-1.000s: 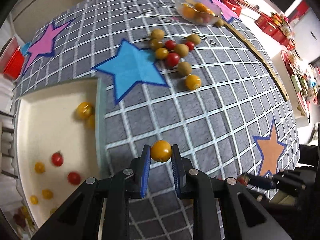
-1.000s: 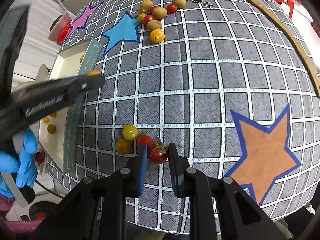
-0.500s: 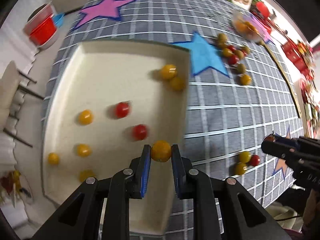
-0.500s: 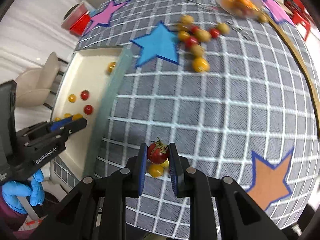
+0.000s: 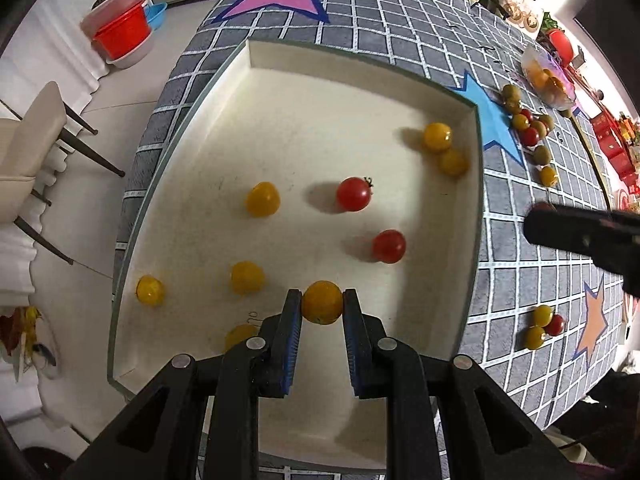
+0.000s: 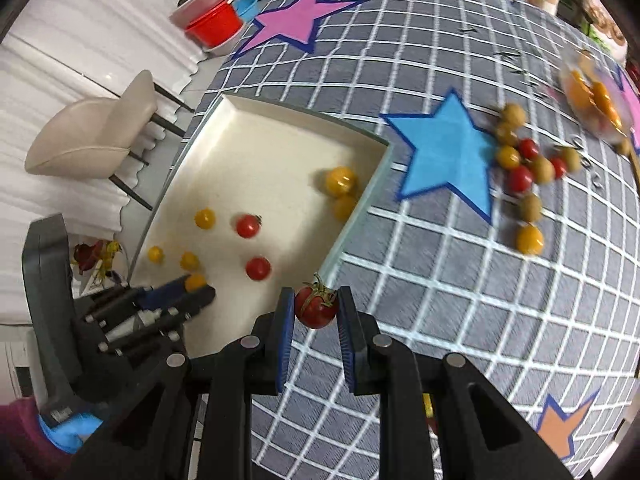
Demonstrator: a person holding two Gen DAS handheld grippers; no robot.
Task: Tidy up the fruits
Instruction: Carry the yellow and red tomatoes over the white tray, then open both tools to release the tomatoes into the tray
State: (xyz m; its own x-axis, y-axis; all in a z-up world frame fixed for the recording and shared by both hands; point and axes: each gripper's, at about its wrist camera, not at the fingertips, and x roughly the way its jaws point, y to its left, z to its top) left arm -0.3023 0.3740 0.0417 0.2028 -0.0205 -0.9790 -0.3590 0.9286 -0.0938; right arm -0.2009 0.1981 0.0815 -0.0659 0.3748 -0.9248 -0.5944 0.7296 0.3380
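Your left tongs (image 5: pixel 322 307) pinch a yellow tomato (image 5: pixel 322 302) over the tray (image 5: pixel 478 216); your right tongs (image 6: pixel 315 312) pinch a red tomato (image 6: pixel 316 307) beside its wall.

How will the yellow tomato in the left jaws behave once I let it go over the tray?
The yellow tomato is round and smooth, so it will probably roll on the tray's flat floor; the walls should stop it. It may bump the red tomato nearby. Its skin looks thin, so a low, gentle release from the left gripper seems wise.
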